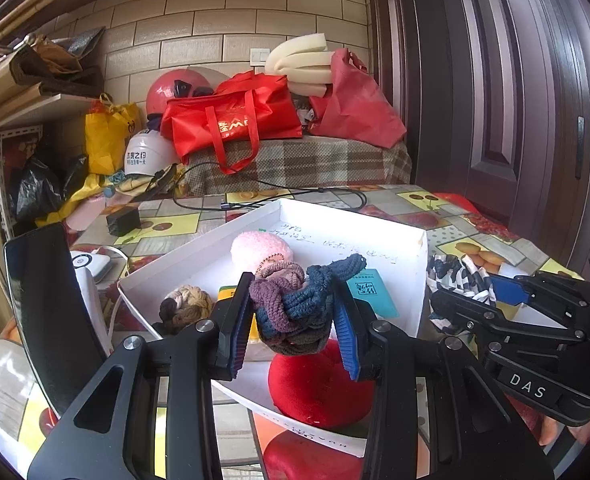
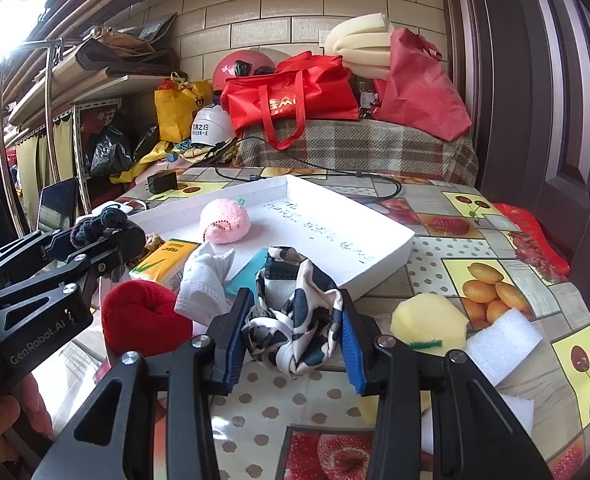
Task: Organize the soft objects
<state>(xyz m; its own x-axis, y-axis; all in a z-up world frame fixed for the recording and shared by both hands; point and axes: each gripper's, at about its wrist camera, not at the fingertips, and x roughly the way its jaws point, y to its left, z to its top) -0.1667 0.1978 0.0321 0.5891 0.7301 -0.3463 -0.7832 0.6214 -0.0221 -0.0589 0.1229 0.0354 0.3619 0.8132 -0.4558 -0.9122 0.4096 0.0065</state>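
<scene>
In the left wrist view my left gripper (image 1: 293,286) is shut on a knitted bundle (image 1: 295,312) of purple, blue and dark yarn, held above the near part of a white tray (image 1: 419,280). In the tray lie a pink fluffy ball (image 1: 261,250) and a brown knitted knot (image 1: 185,306); a red plush (image 1: 319,384) sits on its near edge. In the right wrist view my right gripper (image 2: 295,298) is shut on a black-and-white spotted cloth (image 2: 295,320), just in front of the tray (image 2: 387,250). The left gripper (image 2: 131,236) shows at the left there.
On the fruit-print table beside the right gripper lie a yellow sponge (image 2: 429,324) and white foam (image 2: 503,340). A white mask (image 2: 205,284), a tissue pack (image 2: 167,260) and a teal card (image 2: 247,276) crowd the tray's near end. A black cable (image 2: 335,176), a phone (image 1: 51,300) and red bags (image 1: 235,120) are nearby.
</scene>
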